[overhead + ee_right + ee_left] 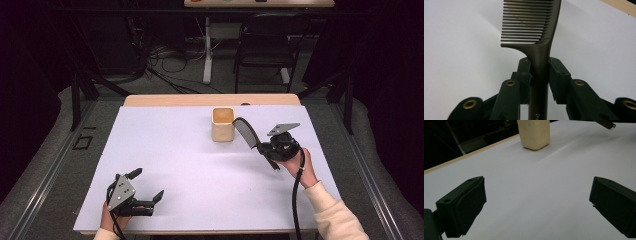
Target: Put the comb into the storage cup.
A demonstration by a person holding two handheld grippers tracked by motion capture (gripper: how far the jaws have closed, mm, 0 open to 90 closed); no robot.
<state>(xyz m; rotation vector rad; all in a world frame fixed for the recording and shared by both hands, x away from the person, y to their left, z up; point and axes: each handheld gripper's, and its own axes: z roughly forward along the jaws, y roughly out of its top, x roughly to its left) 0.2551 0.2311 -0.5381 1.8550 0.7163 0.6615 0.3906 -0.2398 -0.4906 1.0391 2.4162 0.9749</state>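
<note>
Right gripper (pixel 264 149) clamps the black comb (pixel 246 132) by its handle, teeth end raised beside the beige cup (pixel 222 124) (likely its destination). Left gripper (pixel 146 185), near left, jaws apart, idle.

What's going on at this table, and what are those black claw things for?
A person holds a two-jaw gripper in each hand over a white-covered table. The right gripper is shut on the handle of a dark comb, held up off the table just beside a small cream-coloured cup, toothed end toward it. The left gripper sits low near the table's front edge, jaws wide open and holding nothing.
</note>
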